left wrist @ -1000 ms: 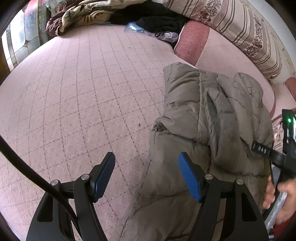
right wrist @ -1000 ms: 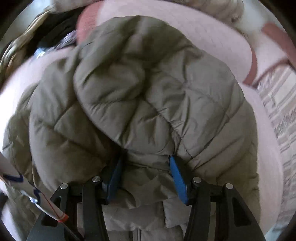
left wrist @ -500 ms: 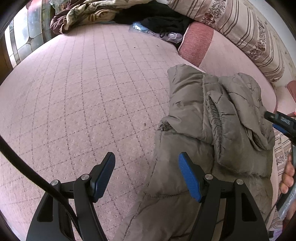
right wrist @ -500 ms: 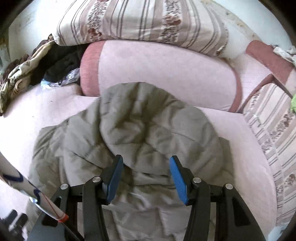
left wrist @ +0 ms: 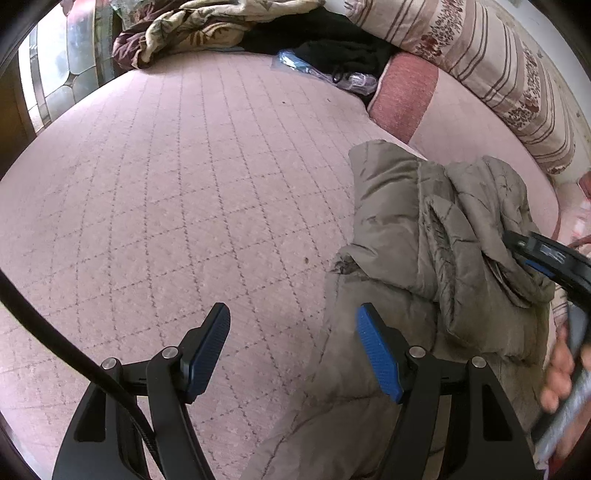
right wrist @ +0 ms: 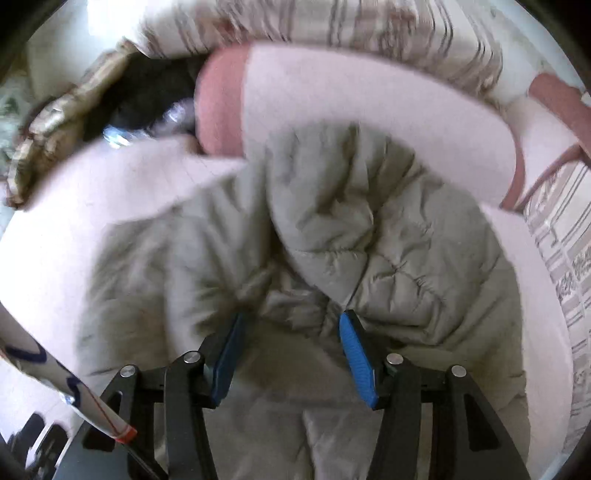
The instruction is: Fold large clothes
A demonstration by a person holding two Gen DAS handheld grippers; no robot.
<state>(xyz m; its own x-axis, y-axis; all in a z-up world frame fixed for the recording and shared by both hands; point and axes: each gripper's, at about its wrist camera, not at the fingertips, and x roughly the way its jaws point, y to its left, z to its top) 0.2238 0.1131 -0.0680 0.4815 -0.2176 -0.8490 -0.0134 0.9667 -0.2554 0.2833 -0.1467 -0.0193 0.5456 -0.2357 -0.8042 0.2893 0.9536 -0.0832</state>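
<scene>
An olive-grey quilted puffer jacket (left wrist: 424,258) lies partly folded on a pink quilted bed (left wrist: 184,184). My left gripper (left wrist: 293,350) is open and empty, low over the bed at the jacket's left edge, its right finger over the fabric. My right gripper (right wrist: 291,354) is open just above the jacket (right wrist: 351,240), with the bunched hood or sleeve fold right in front of its fingers. It also shows at the right edge of the left wrist view (left wrist: 543,254), touching the folded top layer.
A pink bolster (left wrist: 443,110) and a striped floral pillow (left wrist: 480,55) line the far right. A patterned blanket (left wrist: 192,29), dark clothes (left wrist: 332,40) and a plastic bag (left wrist: 317,70) lie at the head of the bed. A window (left wrist: 66,66) is at the far left.
The right gripper let the jacket fold drop, pulled back, then moved in close over the bunched fabric again. The left gripper has barely moved.
</scene>
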